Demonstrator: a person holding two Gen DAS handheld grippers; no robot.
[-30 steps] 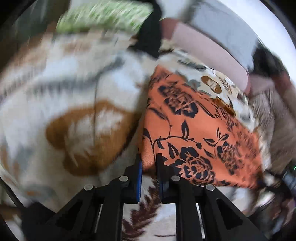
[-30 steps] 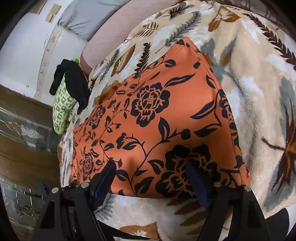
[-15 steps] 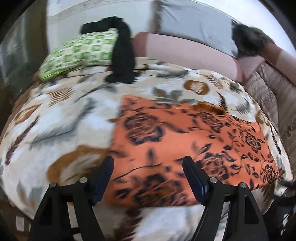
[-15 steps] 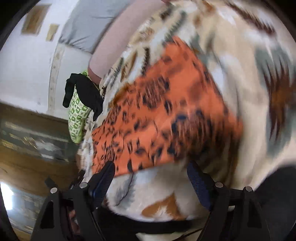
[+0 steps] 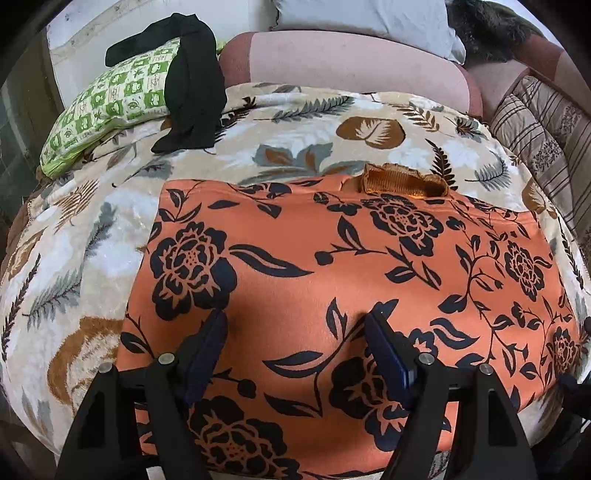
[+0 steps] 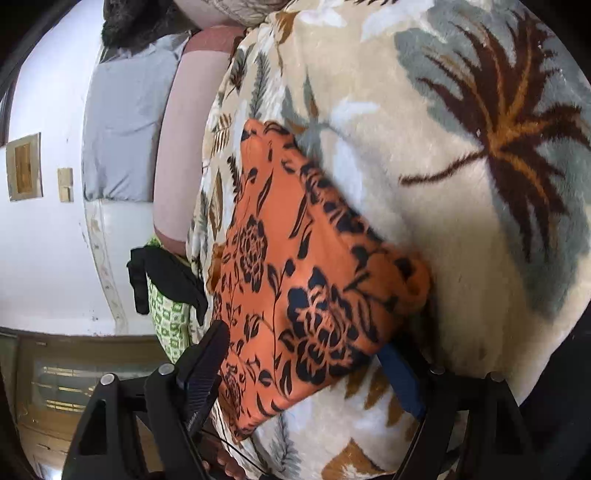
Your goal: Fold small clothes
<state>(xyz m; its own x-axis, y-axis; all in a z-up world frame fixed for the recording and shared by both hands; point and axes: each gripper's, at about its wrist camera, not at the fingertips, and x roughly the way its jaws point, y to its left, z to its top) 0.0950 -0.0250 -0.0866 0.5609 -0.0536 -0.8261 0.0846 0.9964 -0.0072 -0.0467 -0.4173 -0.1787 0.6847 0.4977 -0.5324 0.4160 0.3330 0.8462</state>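
Both hand-held grippers, left (image 5: 295,350) and right (image 6: 306,354), gape over the orange garment (image 5: 332,295).

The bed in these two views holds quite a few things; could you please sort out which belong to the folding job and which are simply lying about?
Part of the job:
- orange floral garment, lying on the leaf-print blanket
- left gripper, open over it
- right gripper, open at its edge

Just lying about:
- green checked pillow
- black cloth draped on that pillow
- grey pillow
- striped cushion
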